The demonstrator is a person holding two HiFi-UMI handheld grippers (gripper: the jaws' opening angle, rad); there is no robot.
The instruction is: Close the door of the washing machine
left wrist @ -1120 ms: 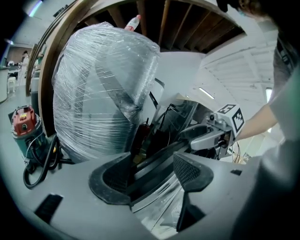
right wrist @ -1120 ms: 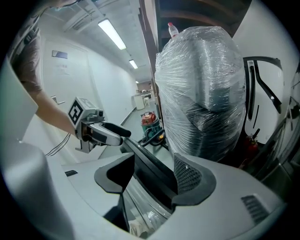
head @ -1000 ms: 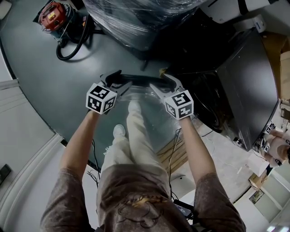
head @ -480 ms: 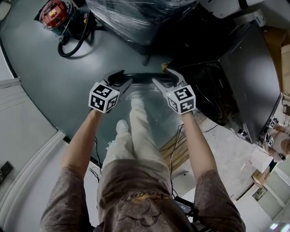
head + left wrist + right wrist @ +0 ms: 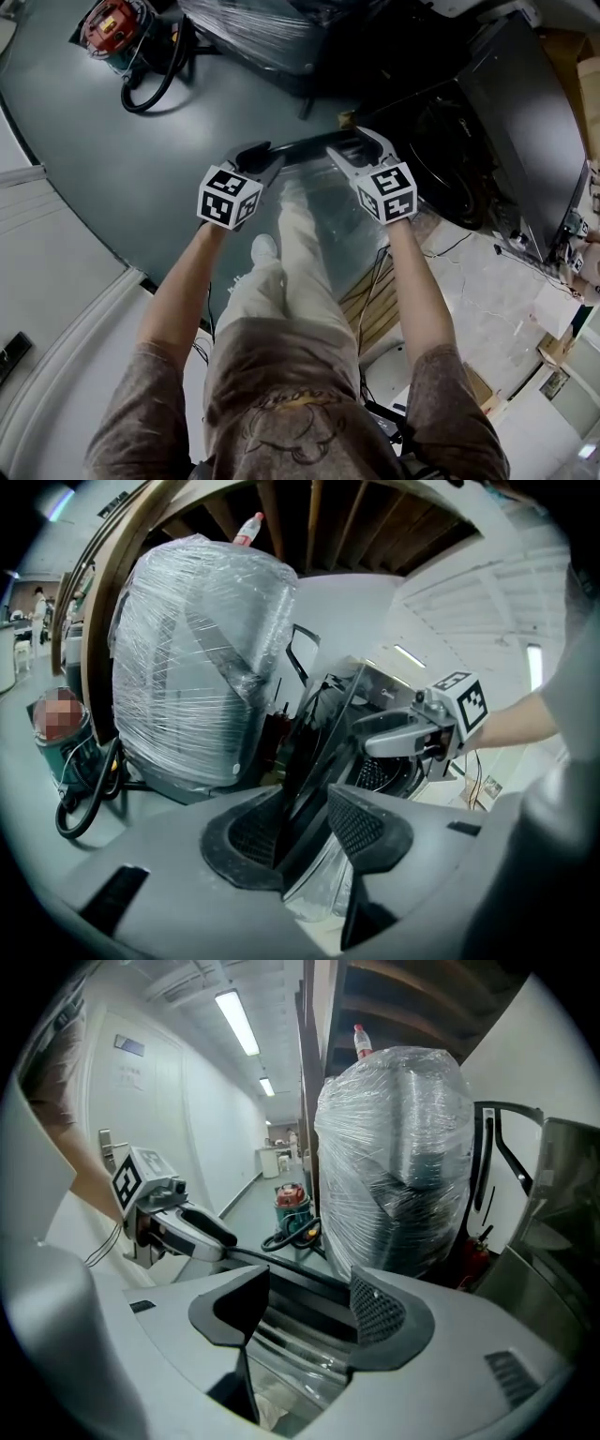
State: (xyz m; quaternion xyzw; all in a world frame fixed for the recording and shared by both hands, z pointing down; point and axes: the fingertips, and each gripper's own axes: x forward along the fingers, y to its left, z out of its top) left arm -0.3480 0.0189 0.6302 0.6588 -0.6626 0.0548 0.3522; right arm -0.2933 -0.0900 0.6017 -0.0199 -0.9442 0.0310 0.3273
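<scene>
While mid-closure, left jaws on door rim (image 5: 303, 766)

Two grippers are showing in the head view: the left gripper (image 5: 255, 157) and the right gripper (image 5: 361, 148). Two marker cubes are riding on them, the left cube (image 5: 230, 197) and the right cube (image 5: 387, 192). One door (image 5: 305, 147) is showing. One washing machine (image 5: 511, 112) is standing at two o'clock. One vacuum cleaner (image 5: 111, 23) is sitting at eleven o'clock. One wrapped bundle (image 5: 248, 28) is standing at twelve o'clock, carrying one bottle (image 5: 248, 527).
</scene>
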